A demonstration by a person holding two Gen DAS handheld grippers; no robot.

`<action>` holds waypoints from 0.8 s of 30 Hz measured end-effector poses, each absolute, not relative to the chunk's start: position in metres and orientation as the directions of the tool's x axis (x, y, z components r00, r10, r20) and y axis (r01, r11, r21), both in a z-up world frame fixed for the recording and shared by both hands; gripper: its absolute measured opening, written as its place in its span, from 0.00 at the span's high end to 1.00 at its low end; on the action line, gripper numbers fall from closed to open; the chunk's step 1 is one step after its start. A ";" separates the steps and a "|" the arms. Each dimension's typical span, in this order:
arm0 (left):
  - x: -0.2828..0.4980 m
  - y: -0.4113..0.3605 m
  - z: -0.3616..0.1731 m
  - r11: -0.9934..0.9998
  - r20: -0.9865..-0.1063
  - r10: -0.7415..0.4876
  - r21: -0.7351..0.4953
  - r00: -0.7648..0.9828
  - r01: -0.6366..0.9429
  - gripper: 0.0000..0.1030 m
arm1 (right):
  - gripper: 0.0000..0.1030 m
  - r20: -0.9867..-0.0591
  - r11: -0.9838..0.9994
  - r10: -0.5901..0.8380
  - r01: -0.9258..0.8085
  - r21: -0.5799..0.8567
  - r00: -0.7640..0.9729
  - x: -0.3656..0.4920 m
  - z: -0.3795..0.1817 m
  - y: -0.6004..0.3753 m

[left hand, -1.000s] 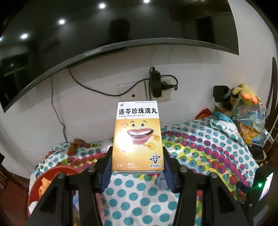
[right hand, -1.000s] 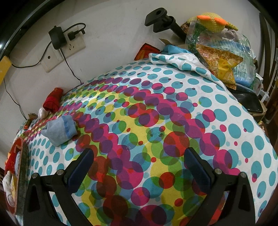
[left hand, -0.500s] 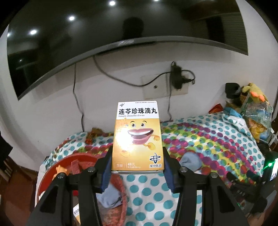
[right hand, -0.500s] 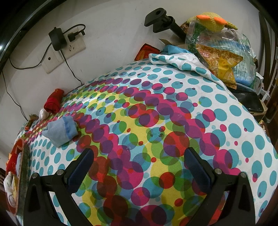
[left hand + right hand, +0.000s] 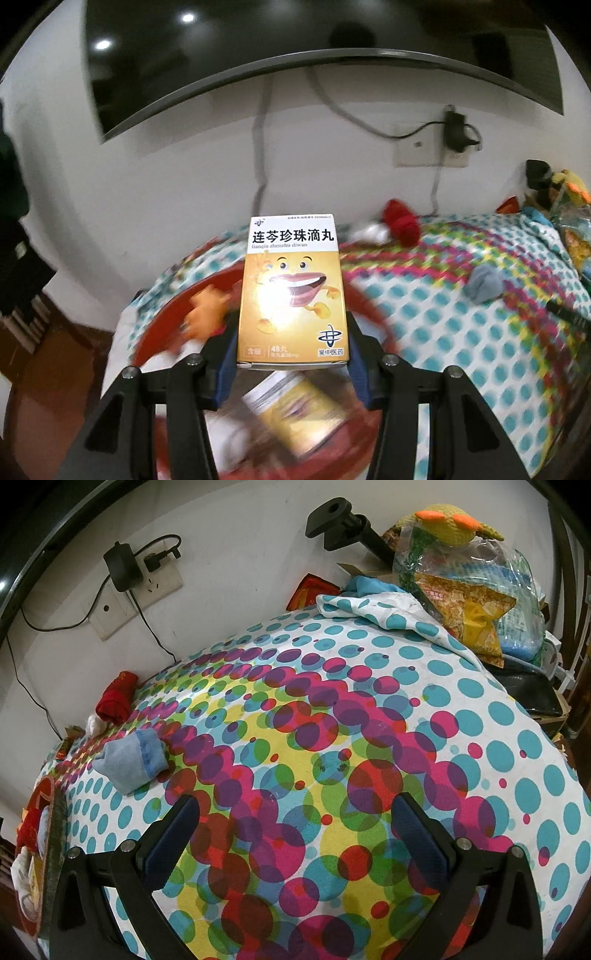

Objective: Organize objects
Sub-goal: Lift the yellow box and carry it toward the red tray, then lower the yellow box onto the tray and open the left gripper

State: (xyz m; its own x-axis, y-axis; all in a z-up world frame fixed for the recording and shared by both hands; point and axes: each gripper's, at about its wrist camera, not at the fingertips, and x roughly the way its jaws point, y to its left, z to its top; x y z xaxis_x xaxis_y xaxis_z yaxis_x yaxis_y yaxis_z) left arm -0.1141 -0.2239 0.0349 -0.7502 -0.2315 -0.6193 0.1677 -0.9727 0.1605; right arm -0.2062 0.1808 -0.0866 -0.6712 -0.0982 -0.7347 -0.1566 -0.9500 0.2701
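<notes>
While the left gripper (image 5: pixel 291 354) clamps a yellow medicine box (image 5: pixel 291 291) upright between its blue pads, the box hangs right above a red basket (image 5: pixel 373 321) at the left end of the table. Inside the basket there's a second yellow box (image 5: pixel 295 413) lying tilted, plus an orange toy (image 5: pixel 207 310), all pretty blurry. Over on the other side, the right gripper (image 5: pixel 295 842) has its jaws wide apart with nothing between them, just sitting above the polka-dot tablecloth (image 5: pixel 369 738). Further out on the cloth, a rolled blue sock (image 5: pixel 129 764) lies well apart from the basket, and a red sock (image 5: pixel 116 698) sits near the wall. Past that, a charger (image 5: pixel 122 566) is plugged into the wall socket (image 5: pixel 147 590).
</notes>
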 end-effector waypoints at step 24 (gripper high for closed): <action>-0.081 -0.335 -0.006 -0.941 -0.697 -0.197 -0.063 -0.689 0.333 0.50 | 0.00 -0.750 -0.959 -0.072 -0.160 0.233 -0.658 -0.208 -0.088 0.178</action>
